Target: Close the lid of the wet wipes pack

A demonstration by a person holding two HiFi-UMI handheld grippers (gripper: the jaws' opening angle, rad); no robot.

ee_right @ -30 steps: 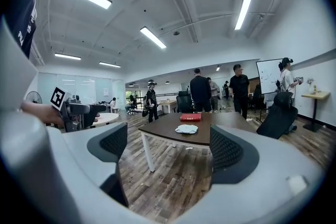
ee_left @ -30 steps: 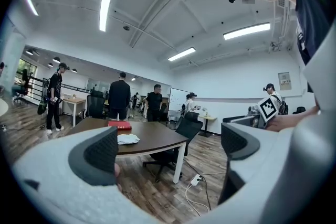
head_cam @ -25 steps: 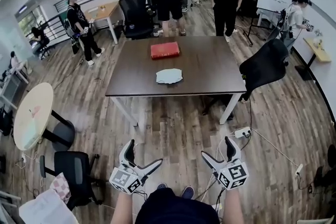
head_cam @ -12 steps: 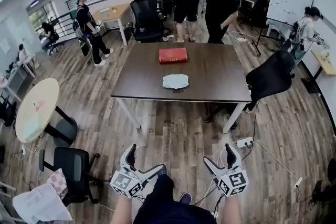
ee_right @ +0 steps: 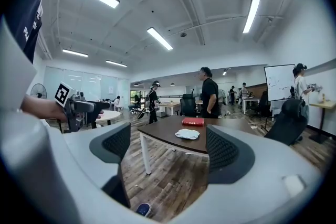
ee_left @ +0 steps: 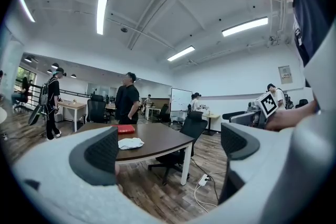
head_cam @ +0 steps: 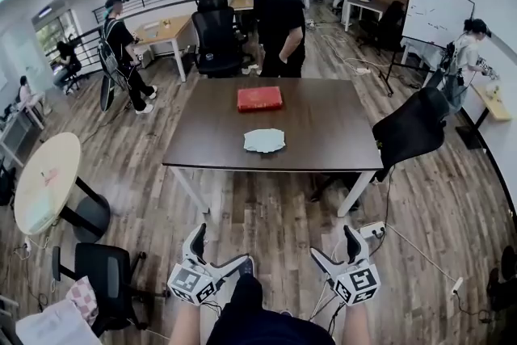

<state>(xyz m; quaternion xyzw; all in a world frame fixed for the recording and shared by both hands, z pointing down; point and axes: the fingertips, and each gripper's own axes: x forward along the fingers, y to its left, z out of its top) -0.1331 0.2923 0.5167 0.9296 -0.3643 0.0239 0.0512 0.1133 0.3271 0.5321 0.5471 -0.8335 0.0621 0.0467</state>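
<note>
Two grippers hang well short of the dark brown wooden counter point(head_cam: 323, 125): left gripper point(head_cam: 222, 246) and right gripper point(head_cam: 333, 242), fingers released, holding nothing. On the counter lie a flat red wet wipes pack point(head_cam: 259, 98) and, nearer its front edge, a crumpled white sheet point(head_cam: 264, 140).

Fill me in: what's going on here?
A person stands on the wood floor, well short of the dark table, holding the left tool and right tool low in front. Both tools are open and empty. A red flat pack and a crumpled white item lie apart on the table, with neither tool near them. Lid-closing isn't under way.
</note>
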